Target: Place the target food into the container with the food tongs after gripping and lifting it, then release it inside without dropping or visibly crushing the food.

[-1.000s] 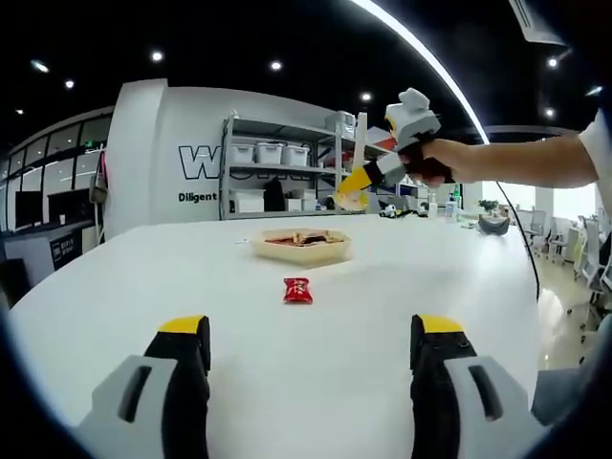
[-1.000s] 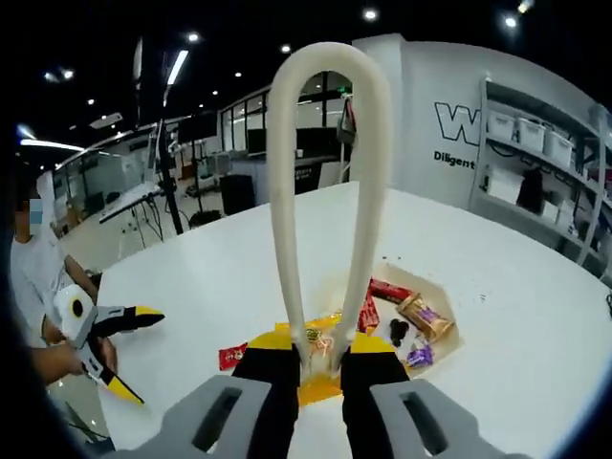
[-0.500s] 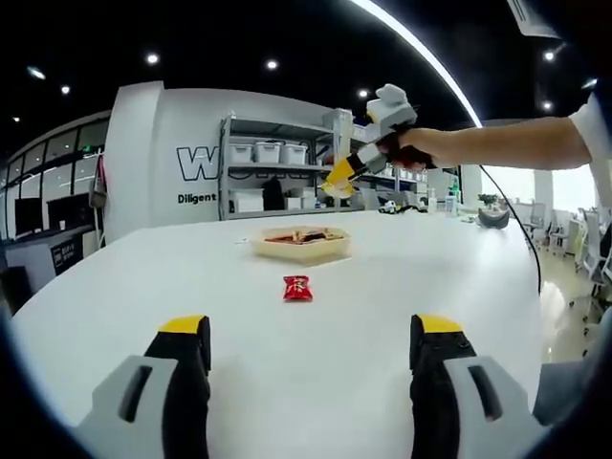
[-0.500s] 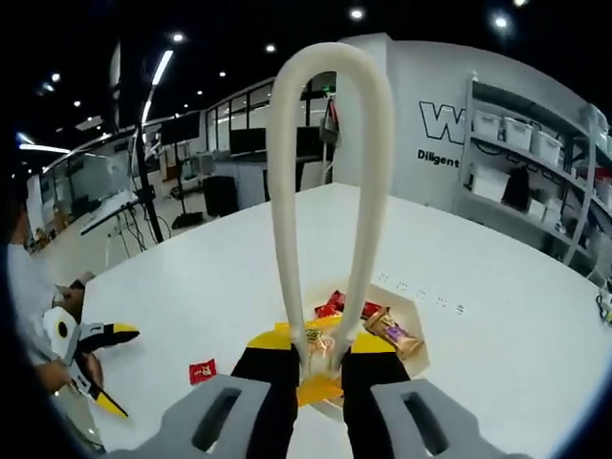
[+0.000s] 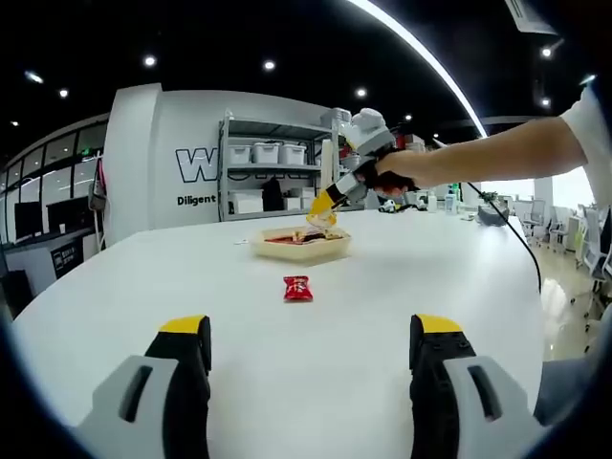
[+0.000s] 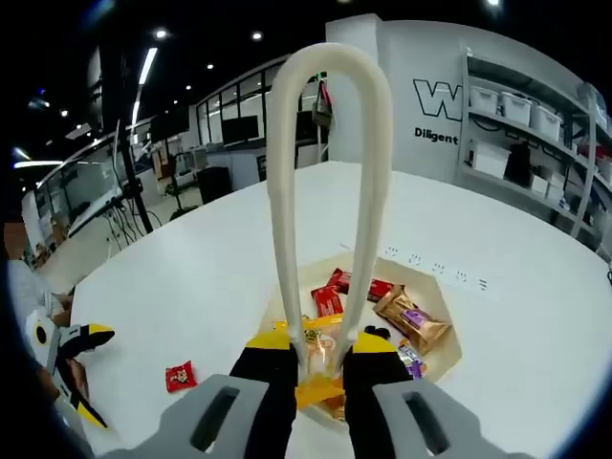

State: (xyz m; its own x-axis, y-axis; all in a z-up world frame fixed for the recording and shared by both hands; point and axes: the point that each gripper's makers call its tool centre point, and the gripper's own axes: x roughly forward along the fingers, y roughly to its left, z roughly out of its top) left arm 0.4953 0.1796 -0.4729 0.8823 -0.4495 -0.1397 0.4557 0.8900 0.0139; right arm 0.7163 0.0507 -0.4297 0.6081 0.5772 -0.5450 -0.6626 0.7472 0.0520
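The right gripper [image 6: 320, 368] squeezed the cream food tongs [image 6: 325, 191] nearly shut on a yellow-wrapped sweet [image 6: 318, 356] — low over the tray [image 6: 448, 356], ready for release. One red packet [image 5: 297, 288] lay mid-table; the left gripper [image 5: 311, 368] waited, jaws apart.

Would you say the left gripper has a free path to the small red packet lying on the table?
Probably yes: the red packet lies alone on bare white table ahead of the open left gripper, nothing between.

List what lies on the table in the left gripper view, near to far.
Left gripper jaws, red packet, container with the right gripper and tongs over it.
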